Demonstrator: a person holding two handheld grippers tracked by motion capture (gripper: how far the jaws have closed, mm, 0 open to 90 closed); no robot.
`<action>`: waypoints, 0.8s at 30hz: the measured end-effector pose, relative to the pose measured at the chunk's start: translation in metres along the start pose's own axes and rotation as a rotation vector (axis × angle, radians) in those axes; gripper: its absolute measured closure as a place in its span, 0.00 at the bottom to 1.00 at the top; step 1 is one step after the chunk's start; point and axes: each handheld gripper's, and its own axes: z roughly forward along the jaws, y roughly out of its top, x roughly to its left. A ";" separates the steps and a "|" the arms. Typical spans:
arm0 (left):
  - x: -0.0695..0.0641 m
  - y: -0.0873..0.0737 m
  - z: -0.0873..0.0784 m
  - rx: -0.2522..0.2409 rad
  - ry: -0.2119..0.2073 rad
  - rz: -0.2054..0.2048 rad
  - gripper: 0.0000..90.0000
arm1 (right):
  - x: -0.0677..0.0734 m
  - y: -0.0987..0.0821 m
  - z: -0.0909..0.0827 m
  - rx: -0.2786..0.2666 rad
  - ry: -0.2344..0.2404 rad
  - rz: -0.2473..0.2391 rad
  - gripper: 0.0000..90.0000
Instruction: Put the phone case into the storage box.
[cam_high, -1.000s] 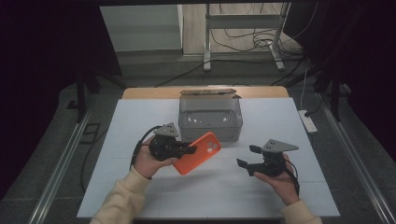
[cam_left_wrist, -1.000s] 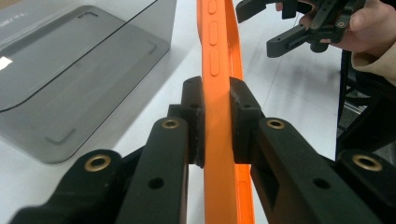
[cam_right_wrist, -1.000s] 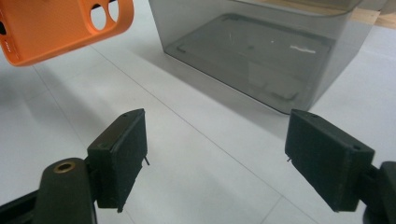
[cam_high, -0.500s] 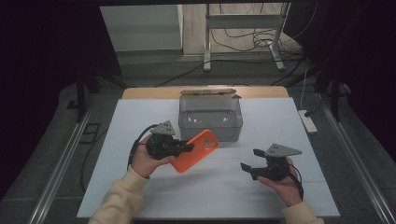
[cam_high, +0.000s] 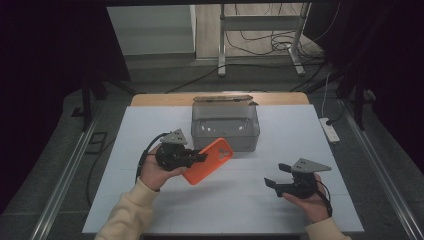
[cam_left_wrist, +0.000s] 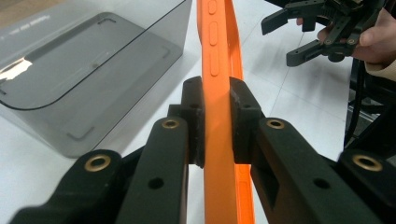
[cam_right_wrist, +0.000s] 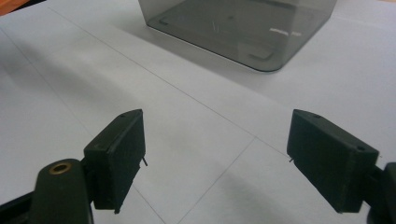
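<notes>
Left of centre in the high view, the left gripper (cam_high: 200, 158) has its jaws clamped on the edge of an orange phone case (cam_high: 208, 161), which hangs tilted just below the grey transparent box (cam_high: 226, 127). At lower right, the right gripper (cam_high: 274, 176) rests low over the white table (cam_high: 250, 210), its jaws spread wide with nothing between them.

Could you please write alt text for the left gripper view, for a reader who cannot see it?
The left claw is shut on the edge of an orange phone case, which runs straight away from the camera above a white table. A smoky transparent box stands to the left of the case, and at the upper right a hand holds the right claw with its jaws apart.
</notes>
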 end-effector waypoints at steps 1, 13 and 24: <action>0.000 0.000 0.000 0.000 0.002 0.000 0.88 | 0.000 0.000 0.000 0.001 -0.001 0.001 0.22; 0.000 0.002 -0.007 -0.011 0.025 0.000 0.88 | -0.002 -0.001 0.002 0.007 0.005 0.007 0.22; 0.003 0.008 -0.014 -0.029 0.045 -0.015 0.88 | -0.001 -0.001 0.002 0.011 0.003 0.014 0.22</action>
